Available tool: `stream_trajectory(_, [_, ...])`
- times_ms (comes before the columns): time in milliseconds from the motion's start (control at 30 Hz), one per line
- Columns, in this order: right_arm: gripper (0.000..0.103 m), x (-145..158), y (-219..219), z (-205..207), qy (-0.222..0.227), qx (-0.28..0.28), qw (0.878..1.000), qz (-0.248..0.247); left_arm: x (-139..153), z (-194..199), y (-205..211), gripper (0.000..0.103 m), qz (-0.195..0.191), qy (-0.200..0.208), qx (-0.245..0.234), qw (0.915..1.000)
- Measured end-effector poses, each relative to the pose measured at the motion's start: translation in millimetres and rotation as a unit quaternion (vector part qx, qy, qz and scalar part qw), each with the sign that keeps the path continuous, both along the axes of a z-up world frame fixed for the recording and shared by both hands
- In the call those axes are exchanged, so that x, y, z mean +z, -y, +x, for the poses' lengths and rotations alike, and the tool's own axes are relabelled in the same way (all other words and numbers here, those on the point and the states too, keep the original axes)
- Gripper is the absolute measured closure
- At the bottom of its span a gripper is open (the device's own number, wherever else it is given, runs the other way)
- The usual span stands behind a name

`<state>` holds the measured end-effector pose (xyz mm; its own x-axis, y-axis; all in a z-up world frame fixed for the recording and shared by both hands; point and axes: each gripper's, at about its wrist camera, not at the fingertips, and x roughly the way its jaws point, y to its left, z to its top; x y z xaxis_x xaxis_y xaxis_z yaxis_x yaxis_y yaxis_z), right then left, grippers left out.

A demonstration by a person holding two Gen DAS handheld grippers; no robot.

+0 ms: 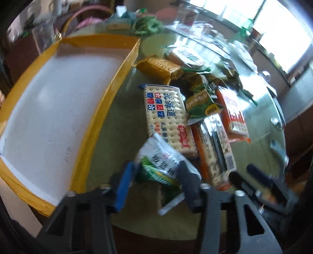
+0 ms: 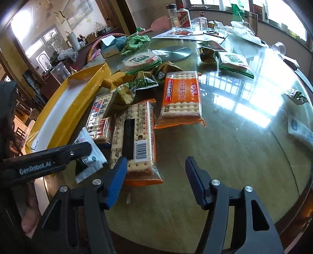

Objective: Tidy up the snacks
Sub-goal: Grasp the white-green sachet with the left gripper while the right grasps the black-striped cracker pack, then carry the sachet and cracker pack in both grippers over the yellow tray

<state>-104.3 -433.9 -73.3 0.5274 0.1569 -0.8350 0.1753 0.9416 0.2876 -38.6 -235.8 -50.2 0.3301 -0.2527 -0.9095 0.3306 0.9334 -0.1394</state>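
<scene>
My left gripper (image 1: pixel 155 175) is shut on a small white and green snack packet (image 1: pixel 166 158), held just above the table beside the yellow box (image 1: pixel 115 82). The packet also shows in the right wrist view (image 2: pixel 88 154), under the left gripper's arm. My right gripper (image 2: pixel 154 175) is open and empty, low over the table, just in front of an orange cracker pack with a barcode (image 2: pixel 135 136). A blue-lettered cracker pack (image 1: pixel 166 115), another orange pack (image 2: pixel 182 97) and several green packets (image 2: pixel 140 84) lie in a pile.
The yellow box has a white, bare bottom (image 1: pixel 54 101) and stands at the table's left. Bottles (image 2: pixel 183 15), papers (image 2: pixel 187 33), a green cloth (image 2: pixel 137 43) and more snack packs (image 2: pixel 234 64) sit farther back on the glass-topped round table (image 2: pixel 234 156).
</scene>
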Motion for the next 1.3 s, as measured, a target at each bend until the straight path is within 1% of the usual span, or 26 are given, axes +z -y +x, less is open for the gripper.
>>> stream_trajectory(67, [0.039, 0, 0, 3, -0.001, 0.002, 1.000, 0.000, 3, -11, 0, 0.075, 0.004, 0.017, -0.030, 0.9994])
stream_trajectory(100, [0.039, 0, 0, 5, -0.002, 0.006, 1.000, 0.003, 4, -19, -2, 0.075, 0.007, 0.028, -0.044, 0.9986])
stream_trajectory(167, [0.039, -1, -2, 12, -0.003, 0.013, 1.000, 0.001, 5, -29, -6, 0.076, 0.008, 0.034, -0.061, 0.9975])
stream_trajectory(200, [0.039, -3, -5, 17, -0.004, 0.018, 1.000, -0.002, 3, -32, -9, 0.075, 0.005, 0.028, -0.072, 0.9970])
stream_trajectory(233, [0.039, -4, -7, 22, -0.007, 0.024, 1.000, -0.004, 2, -34, -13, 0.075, 0.000, 0.021, -0.068, 0.9974])
stream_trajectory(267, [0.039, -6, -10, 28, -0.010, 0.026, 1.000, -0.006, 2, -33, -18, 0.071, -0.006, 0.015, -0.060, 0.9981])
stream_trajectory(300, [0.038, -8, -14, 34, -0.012, 0.031, 0.999, -0.007, 2, -34, -22, 0.060, -0.011, 0.007, -0.053, 0.9985])
stream_trajectory(367, [0.037, -11, -20, 41, -0.009, 0.042, 0.999, -0.006, 3, -35, -30, 0.045, -0.025, -0.003, -0.043, 0.9987])
stream_trajectory(433, [0.037, -12, -28, 45, -0.014, 0.045, 0.998, -0.031, 6, -41, -34, 0.044, -0.033, -0.004, -0.041, 0.9986])
stream_trajectory(500, [0.037, -13, -33, 44, -0.015, 0.051, 0.997, -0.047, 6, -47, -32, 0.044, -0.023, -0.005, -0.046, 0.9987])
stream_trajectory(533, [0.037, -14, -32, 41, -0.014, 0.051, 0.997, -0.049, 7, -50, -32, 0.044, -0.021, -0.005, -0.047, 0.9987])
stream_trajectory(633, [0.043, -13, -25, 28, -0.011, 0.048, 0.998, -0.042, 6, -57, -26, 0.043, -0.016, -0.004, -0.055, 0.9983])
stream_trajectory(767, [0.044, -14, -12, 3, -0.009, 0.030, 0.999, -0.034, 0, -63, -8, 0.043, 0.013, 0.007, -0.071, 0.9974])
stream_trajectory(867, [0.044, -13, -5, -17, -0.014, 0.011, 0.999, -0.033, -4, -68, 1, 0.043, 0.025, 0.008, -0.085, 0.9960])
stream_trajectory(967, [0.044, -13, -1, -34, -0.016, 0.003, 0.999, -0.030, -7, -73, 8, 0.043, 0.036, 0.010, -0.095, 0.9947])
stream_trajectory(1067, [0.044, -12, 2, -45, -0.012, 0.002, 1.000, -0.014, -5, -78, 13, 0.043, 0.047, 0.027, -0.099, 0.9936])
stream_trajectory(1133, [0.044, -10, 5, -51, 0.000, -0.004, 1.000, 0.003, 3, -82, 11, 0.043, 0.055, 0.040, -0.101, 0.9926])
stream_trajectory(1167, [0.044, -7, 7, -54, 0.006, -0.007, 1.000, 0.011, 6, -84, 11, 0.042, 0.056, 0.046, -0.101, 0.9923])
stream_trajectory(1200, [0.044, -5, 8, -55, 0.012, -0.008, 1.000, 0.014, 11, -86, 8, 0.039, 0.055, 0.056, -0.099, 0.9920])
stream_trajectory(1267, [0.043, 4, 8, -58, 0.025, -0.010, 1.000, 0.010, 16, -88, -2, 0.033, 0.046, 0.066, -0.087, 0.9929])
stream_trajectory(1300, [0.042, 8, 8, -59, 0.030, -0.009, 0.999, 0.005, 18, -87, -8, 0.033, 0.042, 0.065, -0.079, 0.9938])
